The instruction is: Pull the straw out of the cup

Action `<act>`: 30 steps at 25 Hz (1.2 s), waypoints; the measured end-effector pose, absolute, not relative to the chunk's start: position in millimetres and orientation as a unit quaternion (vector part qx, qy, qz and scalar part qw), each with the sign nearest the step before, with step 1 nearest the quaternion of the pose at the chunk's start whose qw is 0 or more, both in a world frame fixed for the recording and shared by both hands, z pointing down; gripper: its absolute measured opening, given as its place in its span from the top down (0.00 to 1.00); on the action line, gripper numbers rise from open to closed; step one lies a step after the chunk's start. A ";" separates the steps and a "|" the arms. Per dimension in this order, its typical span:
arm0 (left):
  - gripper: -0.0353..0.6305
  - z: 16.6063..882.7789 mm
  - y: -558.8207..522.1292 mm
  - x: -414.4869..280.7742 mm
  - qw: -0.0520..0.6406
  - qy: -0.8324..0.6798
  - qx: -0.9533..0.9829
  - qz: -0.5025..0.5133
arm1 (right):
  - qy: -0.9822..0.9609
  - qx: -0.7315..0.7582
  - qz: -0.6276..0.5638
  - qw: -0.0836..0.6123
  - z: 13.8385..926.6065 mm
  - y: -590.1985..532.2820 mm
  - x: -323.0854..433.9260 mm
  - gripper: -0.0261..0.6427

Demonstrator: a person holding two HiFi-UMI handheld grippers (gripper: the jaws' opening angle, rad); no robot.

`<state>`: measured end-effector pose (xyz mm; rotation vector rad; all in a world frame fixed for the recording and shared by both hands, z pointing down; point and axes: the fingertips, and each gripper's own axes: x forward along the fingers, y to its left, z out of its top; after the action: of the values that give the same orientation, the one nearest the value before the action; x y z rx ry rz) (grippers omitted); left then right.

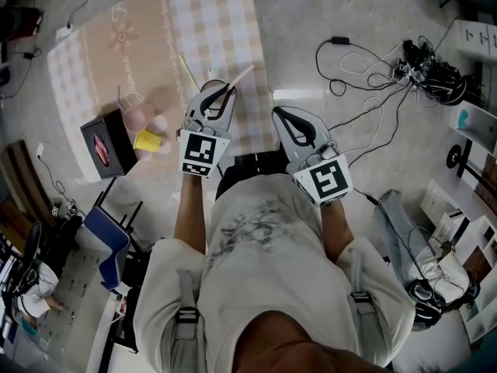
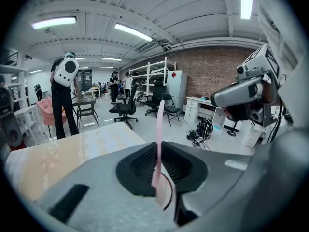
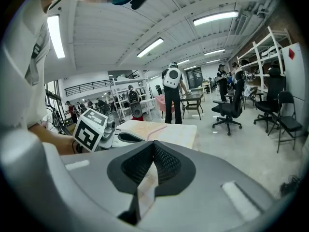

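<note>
My left gripper (image 1: 224, 92) is over the near edge of the cloth-covered table (image 1: 140, 29), shut on a thin pink straw (image 1: 242, 74). In the left gripper view the straw (image 2: 159, 129) stands upright between the jaws of that gripper (image 2: 158, 149), its top sticking out above them. Just under the jaws a pale round cup rim (image 2: 167, 199) shows; the head view hides this cup beneath the gripper. My right gripper (image 1: 278, 115) hangs to the right, off the table's edge, shut with nothing in it (image 3: 153, 146).
Two pink cups (image 1: 138, 119) and a yellow cup (image 1: 147, 141) sit at the table's near left by a black box (image 1: 105, 142). A yellow straw (image 1: 187, 71) lies on the cloth. Cables (image 1: 365, 76) cover the floor at right. People and office chairs stand farther back.
</note>
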<state>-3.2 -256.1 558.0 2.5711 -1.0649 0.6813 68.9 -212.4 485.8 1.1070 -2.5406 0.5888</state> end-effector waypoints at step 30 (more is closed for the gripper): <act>0.91 492.8 -233.8 -40.3 0.107 -0.384 0.903 0.159 | -0.902 0.370 0.158 0.153 453.3 -187.6 19.5 0.95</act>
<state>-40.3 -233.8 492.8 2.6583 -1.1306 0.4691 19.5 -187.6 453.3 1.0611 -2.5877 0.4544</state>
